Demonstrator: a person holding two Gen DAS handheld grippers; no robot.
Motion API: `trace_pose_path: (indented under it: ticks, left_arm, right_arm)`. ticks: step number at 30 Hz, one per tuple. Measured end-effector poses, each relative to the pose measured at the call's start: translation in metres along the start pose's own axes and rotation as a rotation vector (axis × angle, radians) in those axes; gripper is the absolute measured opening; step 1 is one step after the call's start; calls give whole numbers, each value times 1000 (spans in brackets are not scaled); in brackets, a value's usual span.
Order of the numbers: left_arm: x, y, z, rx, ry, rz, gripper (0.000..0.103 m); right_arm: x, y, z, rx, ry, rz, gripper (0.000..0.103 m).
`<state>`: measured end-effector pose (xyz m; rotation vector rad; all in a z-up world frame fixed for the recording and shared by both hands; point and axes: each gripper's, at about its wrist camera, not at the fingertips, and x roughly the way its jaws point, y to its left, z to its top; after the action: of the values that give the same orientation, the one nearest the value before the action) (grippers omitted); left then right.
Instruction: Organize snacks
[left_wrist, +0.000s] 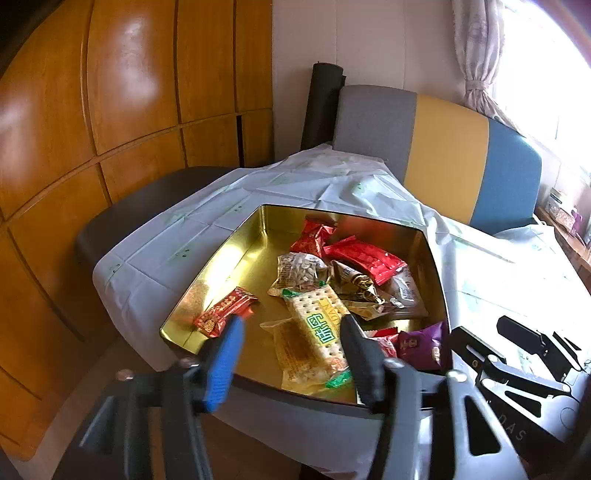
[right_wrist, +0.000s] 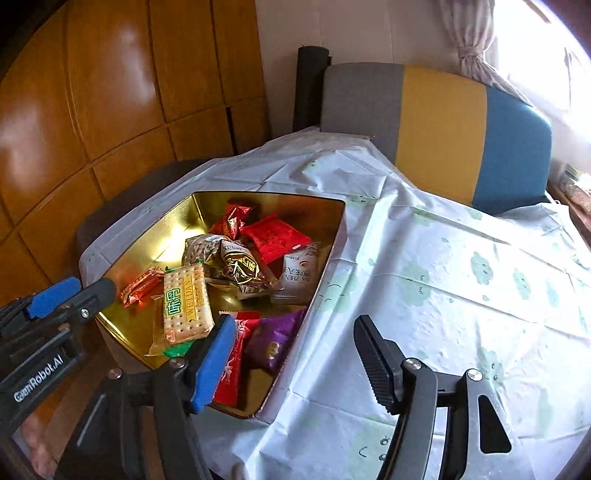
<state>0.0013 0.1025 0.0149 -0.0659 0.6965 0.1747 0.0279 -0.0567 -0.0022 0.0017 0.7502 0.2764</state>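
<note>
Both jaws apart above gold tin (left_wrist: 229, 254) rim, bare tablecloth (right_wrist: 443, 266) rightward.

- Beyond my left gripper a pale cloud-print cloth (left_wrist: 258, 184) covers the counter.
- Further ahead, past the cloth's far edge, I see a chair back (left_wrist: 436, 155) striped grey, yellow and blue.
- Left of both grippers runs a glossy wooden cabinet wall (left_wrist: 110, 92).
- Up to the right hangs a tied-back curtain (right_wrist: 469, 48) by a bright window.

both wrist views look down closely, sharing the gold tin (left_wrist: 236, 254).
</note>
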Motion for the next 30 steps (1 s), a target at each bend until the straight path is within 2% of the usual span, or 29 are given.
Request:
trace_pose_path:
  ticks: [11,17,30]
  left_arm:
    - [-12,-11,2,15,-78,48,59]
    - [-11,-11,3,10,-75,89,59]
    - [-12,-11,3,10,-85,89,59]
  right_arm:
    - [-7,-8,-4,11,-19,-13,73]
    - [-7,-10,-5,14,-21,-14,75]
    - [-6,-9,-6,13,-20,-14,76]
